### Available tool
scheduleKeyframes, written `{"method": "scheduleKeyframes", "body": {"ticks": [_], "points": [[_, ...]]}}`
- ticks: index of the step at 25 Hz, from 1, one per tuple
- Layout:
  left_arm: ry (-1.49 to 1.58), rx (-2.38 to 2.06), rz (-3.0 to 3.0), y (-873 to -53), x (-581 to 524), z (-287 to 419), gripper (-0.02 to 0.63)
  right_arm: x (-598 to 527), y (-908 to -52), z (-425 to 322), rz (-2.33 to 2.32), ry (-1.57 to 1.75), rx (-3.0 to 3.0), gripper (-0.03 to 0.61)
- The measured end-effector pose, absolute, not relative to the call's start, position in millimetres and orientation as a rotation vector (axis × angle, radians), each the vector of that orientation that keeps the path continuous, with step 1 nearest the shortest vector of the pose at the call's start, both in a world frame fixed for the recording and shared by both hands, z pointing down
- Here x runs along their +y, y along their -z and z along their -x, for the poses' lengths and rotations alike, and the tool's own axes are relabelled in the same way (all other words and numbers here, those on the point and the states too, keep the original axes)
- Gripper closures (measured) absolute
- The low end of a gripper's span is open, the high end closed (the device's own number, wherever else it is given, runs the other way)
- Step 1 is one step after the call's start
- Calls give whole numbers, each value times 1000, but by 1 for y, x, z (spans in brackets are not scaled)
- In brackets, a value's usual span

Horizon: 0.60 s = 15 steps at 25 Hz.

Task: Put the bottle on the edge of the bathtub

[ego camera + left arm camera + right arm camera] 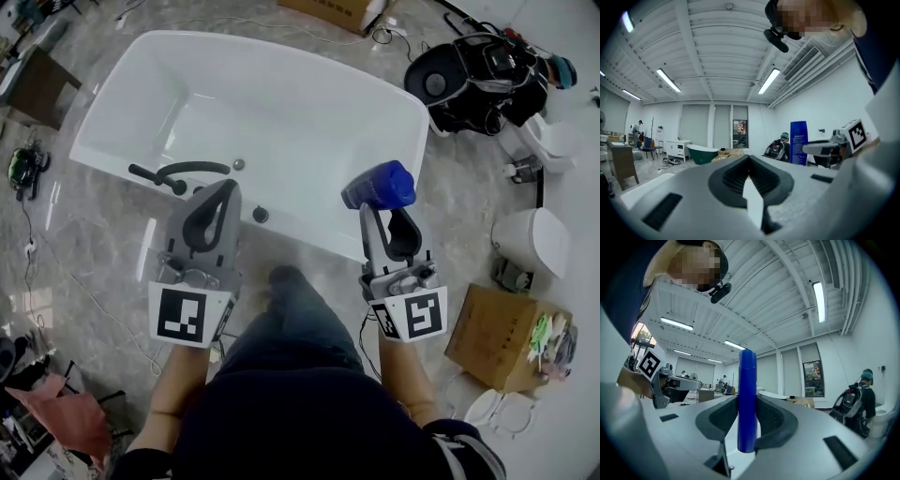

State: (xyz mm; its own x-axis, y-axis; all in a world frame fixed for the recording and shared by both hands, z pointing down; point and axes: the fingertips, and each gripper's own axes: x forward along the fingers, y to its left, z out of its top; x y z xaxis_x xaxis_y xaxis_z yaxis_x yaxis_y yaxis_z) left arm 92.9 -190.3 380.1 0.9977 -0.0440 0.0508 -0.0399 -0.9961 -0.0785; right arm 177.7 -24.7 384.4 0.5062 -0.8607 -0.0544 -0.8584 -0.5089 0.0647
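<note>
So your right gripper (382,214) clamps the bottle (380,185) upright near the bathtub (281,122) rim, likely so its base lands flat; your left gripper (217,195) stays out of it, closed and empty.

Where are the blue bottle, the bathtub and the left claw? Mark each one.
blue bottle (380,185), head view, on its blue body.
bathtub (281,117), head view, on its bare inner wall.
left claw (226,190), head view, at its shut fingertips.

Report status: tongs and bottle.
Right tongs shut on blue bottle, held above bathtub. Left tongs shut, empty. Black knob on near rim, left of bottle.
</note>
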Motion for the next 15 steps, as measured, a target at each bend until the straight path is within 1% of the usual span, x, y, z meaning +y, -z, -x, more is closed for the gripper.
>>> {"method": "scheduleKeyframes", "body": {"ticks": [7, 15], "points": [[174, 42, 3083, -402, -163, -104, 612, -20, -411, -183, -2661, 105, -1620, 445], [270, 17, 3040, -448, -152, -116, 612, -32, -468, -183, -2543, 90, -1797, 445]]}}
